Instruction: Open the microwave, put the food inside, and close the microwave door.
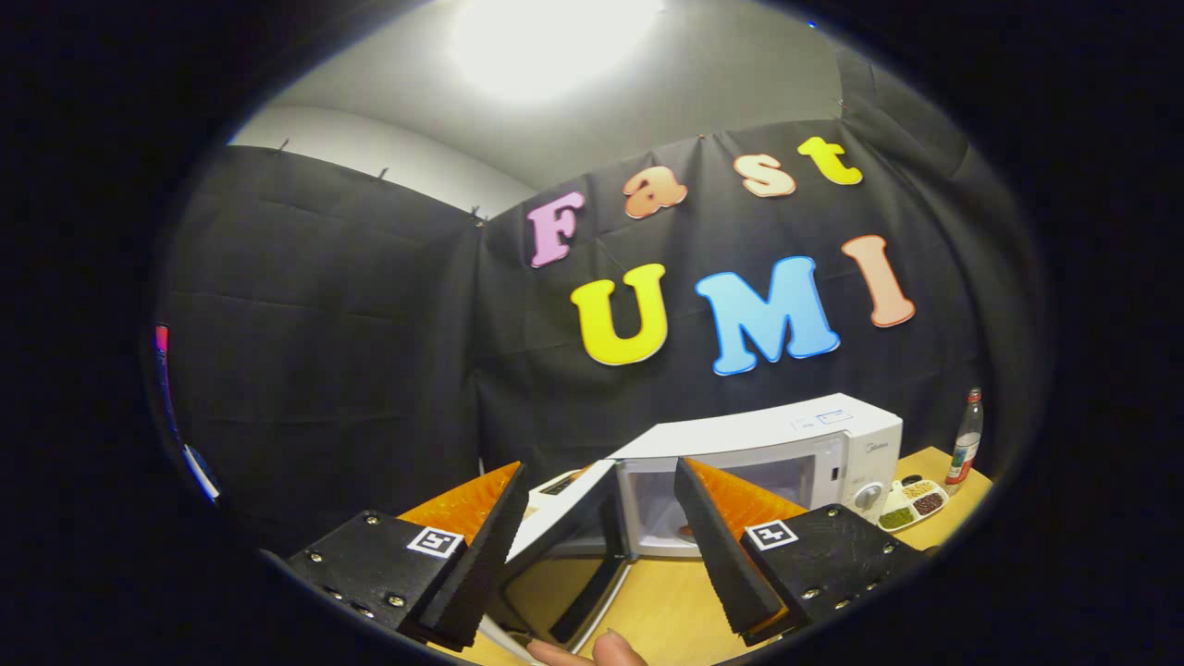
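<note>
A white microwave [786, 435] stands on a wooden table [666, 610] ahead of me. Its door [564, 518] hangs wide open, swung out to the left, and its edge lies between my fingers. The lit white cavity [652, 504] shows just beyond the fingertips. Low in the cavity sits a small reddish shape [687, 533], mostly hidden by my right finger; I cannot tell what it is. My gripper [601, 465] is open with nothing between its fingers, held a short way back from the door.
Right of the microwave lie a small divided dish of beans and grains [911, 504] and a glass bottle [967, 437] near the table's right edge. A person's fingertip [606, 647] shows below the door. Black cloth walls close in behind and to the left.
</note>
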`<state>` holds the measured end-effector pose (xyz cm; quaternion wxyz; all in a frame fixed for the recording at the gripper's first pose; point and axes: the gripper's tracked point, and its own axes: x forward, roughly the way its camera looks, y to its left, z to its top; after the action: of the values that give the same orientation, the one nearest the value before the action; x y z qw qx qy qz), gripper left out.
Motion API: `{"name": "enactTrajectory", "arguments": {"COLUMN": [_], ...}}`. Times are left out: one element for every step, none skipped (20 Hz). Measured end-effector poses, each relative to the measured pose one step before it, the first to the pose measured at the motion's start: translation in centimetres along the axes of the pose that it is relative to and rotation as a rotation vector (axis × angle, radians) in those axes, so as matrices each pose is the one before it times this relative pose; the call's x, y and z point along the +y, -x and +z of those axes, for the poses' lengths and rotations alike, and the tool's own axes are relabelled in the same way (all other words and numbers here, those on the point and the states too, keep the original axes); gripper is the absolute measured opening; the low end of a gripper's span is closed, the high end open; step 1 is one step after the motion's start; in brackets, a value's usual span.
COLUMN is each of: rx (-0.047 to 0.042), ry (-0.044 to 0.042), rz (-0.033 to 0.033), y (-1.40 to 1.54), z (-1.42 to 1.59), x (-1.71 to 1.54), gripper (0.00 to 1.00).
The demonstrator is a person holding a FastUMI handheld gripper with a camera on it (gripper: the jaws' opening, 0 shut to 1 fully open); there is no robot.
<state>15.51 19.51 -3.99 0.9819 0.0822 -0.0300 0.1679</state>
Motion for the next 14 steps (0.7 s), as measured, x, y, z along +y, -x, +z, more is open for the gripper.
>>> {"name": "enactTrajectory", "arguments": {"rx": [-0.00583, -0.00123, 0.00637, 0.01179, 0.00328, 0.00742, 0.01241, 0.00512, 0.01666, 0.01771, 0.01335, 0.00777, 0.03382, 0.04700], "ry": [0.01970, 0.00966, -0.00759, -0.01443, -0.01547, 0.00006, 0.01114, 0.00683, 0.00651, 0.00025, -0.00249, -0.00078, 0.00913, -0.00815], "rz": [0.03580, 0.03854, 0.04663, 0.04735, 0.04745, 0.03701, 0.01115, 0.01673, 0.00947, 0.00903, -0.01456, -0.02811, -0.03140, -0.02659], "y": [0.623, 0.595, 0.320, 0.071, -0.169, -0.220, -0.426, -0.130, -0.594, -0.518, -0.572, -0.204, -0.595, -0.487], "z": [0.167, -0.186, -0.468, -0.720, -0.457, -0.433, -0.592, -0.519, -0.831, -1.465, -1.096, -0.839, -1.500, -1.884], "x": [1.766, 2.039, 2.127, 2.064, 1.947, 1.737, 0.915, 0.931, 0.870, 0.662, 0.046, -0.214, -0.626, -0.700], "gripper": [0.95, 0.95, 0.96, 0.95, 0.95, 0.95, 0.90, 0.86, 0.84, 0.77, 0.62, 0.41, 0.21, 0.14]}}
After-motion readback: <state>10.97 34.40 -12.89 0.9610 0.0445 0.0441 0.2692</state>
